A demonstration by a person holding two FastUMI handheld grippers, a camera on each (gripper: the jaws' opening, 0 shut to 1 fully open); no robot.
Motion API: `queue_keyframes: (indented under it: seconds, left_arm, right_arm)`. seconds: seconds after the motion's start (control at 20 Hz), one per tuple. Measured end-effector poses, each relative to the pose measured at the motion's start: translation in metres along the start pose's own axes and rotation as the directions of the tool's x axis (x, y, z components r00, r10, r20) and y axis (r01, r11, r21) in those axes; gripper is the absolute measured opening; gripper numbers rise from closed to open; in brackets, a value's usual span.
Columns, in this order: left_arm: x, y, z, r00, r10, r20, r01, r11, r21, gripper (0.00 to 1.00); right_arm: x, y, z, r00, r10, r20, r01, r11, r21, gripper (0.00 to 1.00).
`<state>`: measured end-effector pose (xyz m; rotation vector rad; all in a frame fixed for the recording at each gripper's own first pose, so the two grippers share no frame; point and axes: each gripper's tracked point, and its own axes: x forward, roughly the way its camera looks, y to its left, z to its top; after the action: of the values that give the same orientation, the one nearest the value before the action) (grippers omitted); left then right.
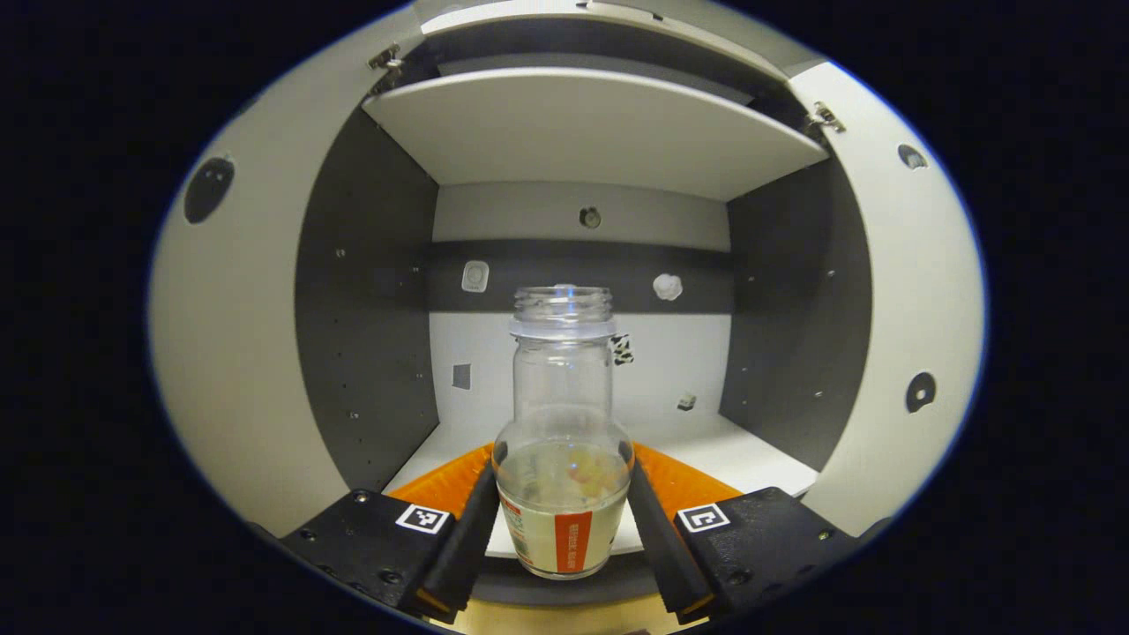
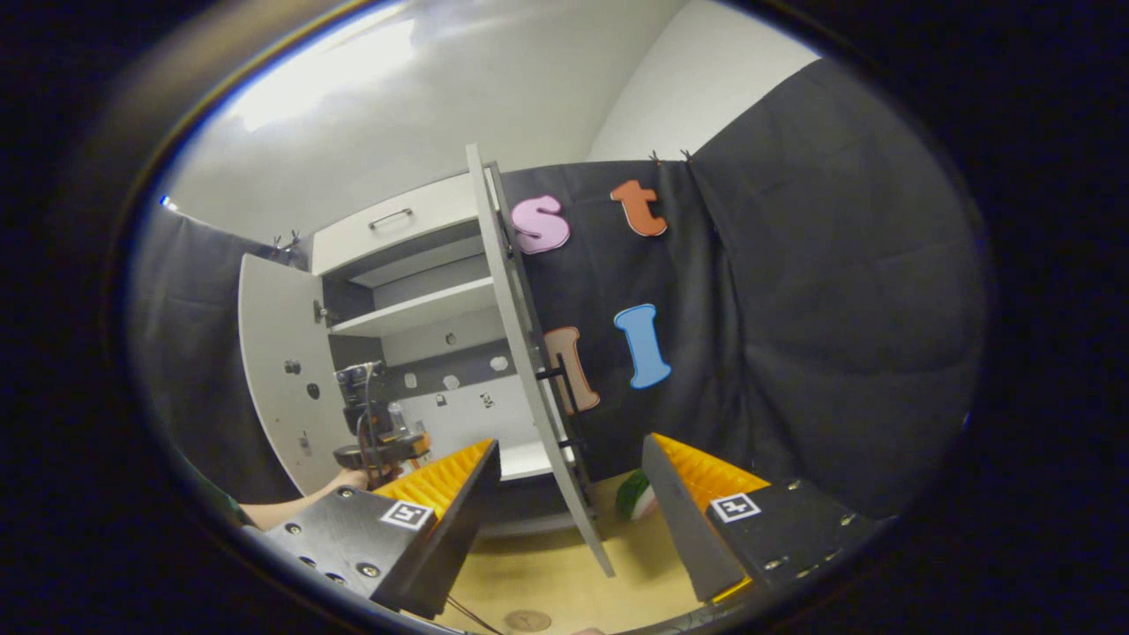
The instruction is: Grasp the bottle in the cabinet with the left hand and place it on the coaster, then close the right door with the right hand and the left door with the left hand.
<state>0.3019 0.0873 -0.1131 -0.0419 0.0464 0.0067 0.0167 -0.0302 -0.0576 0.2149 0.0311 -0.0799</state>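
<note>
Bottle (image 1: 563, 441) between left tongs (image 1: 563, 529)

I see a clear, uncapped glass bottle (image 1: 563, 432) standing upright at the cabinet's (image 1: 582, 141) front edge. Both doors (image 1: 234, 353) hang open.

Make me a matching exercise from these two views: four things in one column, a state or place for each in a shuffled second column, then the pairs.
Things:
1. glass bottle
2. right gripper
3. right door
4. cabinet shelf

States:
A. bare, above the bottle
B. swung open, edge-on
C. open, holding nothing
D. uncapped, between the left gripper's fingers

Pairs: 1-D, 2-C, 3-B, 4-A
</note>
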Motion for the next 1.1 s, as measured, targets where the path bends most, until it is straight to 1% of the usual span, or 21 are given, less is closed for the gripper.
queue_keyframes:
  seconds: [0.1, 0.25, 0.4, 0.5, 0.65, 0.8, 0.9, 0.95, 1.1]
  left_arm:
    - [-0.034, -0.013, 0.004, 1.000, -0.021, 0.001, 0.021, 0.999, -0.028, 0.79]
    - [-0.082, -0.028, 0.006, 0.999, -0.043, 0.005, 0.044, 0.998, -0.051, 0.79]
    - [-0.125, -0.032, 0.001, 0.999, -0.034, 0.012, 0.035, 0.999, -0.042, 0.79]
    - [-0.147, -0.036, 0.002, 0.998, -0.039, 0.047, 0.041, 0.998, -0.048, 0.79]
    - [-0.176, -0.035, -0.019, 0.999, -0.034, 0.022, 0.034, 0.999, -0.020, 0.79]
    - [-0.195, -0.043, -0.039, 0.998, -0.052, 0.027, 0.052, 0.999, -0.010, 0.79]
    - [-0.204, -0.044, -0.052, 0.996, -0.044, 0.072, 0.043, 0.999, 0.007, 0.80]
    - [-0.206, -0.049, -0.065, 0.996, -0.052, 0.072, 0.050, 0.999, 0.019, 0.80]
    - [-0.216, -0.058, -0.128, 0.998, -0.066, -0.018, 0.067, 0.997, 0.039, 0.80]
  right_arm:
    - [-0.013, -0.008, 0.006, 1.000, 0.000, 0.014, 0.001, 0.998, -0.059, 0.98]
    - [-0.031, -0.006, 0.013, 1.000, 0.021, 0.022, -0.018, 0.994, -0.107, 0.98]
    - [-0.049, 0.005, 0.024, 0.997, 0.054, 0.055, -0.048, 0.993, -0.111, 0.98]
    - [-0.059, 0.011, 0.026, 0.995, 0.069, 0.076, -0.061, 0.993, -0.106, 0.98]
    - [-0.075, 0.019, 0.019, 0.992, 0.093, 0.080, -0.083, 0.990, -0.116, 0.98]
    - [-0.085, 0.023, 0.007, 0.992, 0.100, 0.075, -0.087, 0.983, -0.164, 0.98]
    - [-0.091, 0.026, 0.001, 0.991, 0.107, 0.079, -0.091, 0.979, -0.184, 0.98]
    - [-0.093, 0.028, -0.003, 0.991, 0.112, 0.075, -0.097, 0.978, -0.185, 0.98]
    - [-0.098, 0.032, -0.018, 0.990, 0.122, 0.067, -0.109, 0.979, -0.172, 0.98]
